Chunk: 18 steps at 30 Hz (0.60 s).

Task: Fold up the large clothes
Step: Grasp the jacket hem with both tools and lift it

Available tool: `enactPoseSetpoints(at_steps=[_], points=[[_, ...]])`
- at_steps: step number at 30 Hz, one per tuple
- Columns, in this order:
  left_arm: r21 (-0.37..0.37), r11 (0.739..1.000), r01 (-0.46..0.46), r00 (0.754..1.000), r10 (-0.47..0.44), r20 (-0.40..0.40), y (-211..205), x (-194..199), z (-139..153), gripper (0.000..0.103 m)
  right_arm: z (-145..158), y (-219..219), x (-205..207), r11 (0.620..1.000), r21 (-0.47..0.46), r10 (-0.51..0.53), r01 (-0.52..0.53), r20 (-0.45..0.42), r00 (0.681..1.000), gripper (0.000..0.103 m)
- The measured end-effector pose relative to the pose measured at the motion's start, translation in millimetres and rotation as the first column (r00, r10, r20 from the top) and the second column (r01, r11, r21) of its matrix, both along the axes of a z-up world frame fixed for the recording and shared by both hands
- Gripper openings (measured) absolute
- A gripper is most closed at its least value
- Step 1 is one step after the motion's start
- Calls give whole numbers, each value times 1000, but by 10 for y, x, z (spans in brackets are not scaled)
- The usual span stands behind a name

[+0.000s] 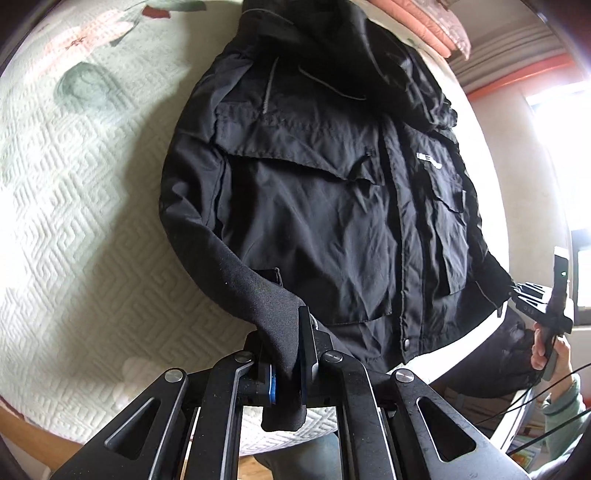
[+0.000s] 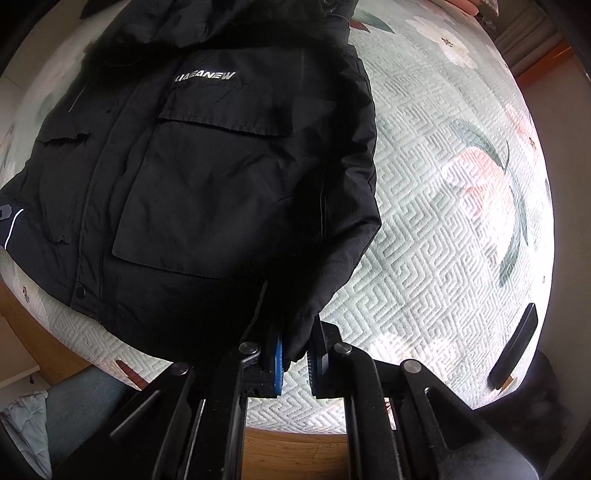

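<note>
Left hand-held gripper (image 1: 286, 354) clamped on cuff; right hand-held gripper (image 2: 295, 363) likewise.

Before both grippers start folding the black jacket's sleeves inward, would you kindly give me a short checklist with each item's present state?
1. Left gripper shut on the left sleeve cuff: ok.
2. Right gripper shut on the right sleeve cuff: ok.
3. Jacket lying front up on the quilted bedspread: ok.
4. Front placket closed: ok at the bottom snap, higher up cannot tell.
5. Hood laid flat: cannot tell, it is bunched and dark.
6. Black flat object on the bedspread clear of the right sleeve: ok.
</note>
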<state>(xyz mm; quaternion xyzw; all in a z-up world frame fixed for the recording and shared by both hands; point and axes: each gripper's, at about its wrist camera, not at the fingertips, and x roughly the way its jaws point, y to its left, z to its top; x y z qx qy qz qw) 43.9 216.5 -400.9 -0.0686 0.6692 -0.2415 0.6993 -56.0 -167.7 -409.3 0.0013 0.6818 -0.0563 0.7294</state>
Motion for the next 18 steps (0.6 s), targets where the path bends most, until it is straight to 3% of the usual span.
enactPoseSetpoints(at_steps=[4,8,13,18], points=[[-35,998,-54,999,53,-8,90,24,106,8,159,28,80,999,31,-6,7,-4,1000,12],[-123,985,-120,992,124,24,218,145,443,8,592,-139,211,997,67,-26,24,30,999,11],[-245,950,-194,970,223,97,339,407,927,8,1160,-429,499,994,101,-49,38,115,992,11],[-362,904,-228,936,306,175,336,895,1439,8,1693,-843,995,974,217,-111,68,192,975,11]])
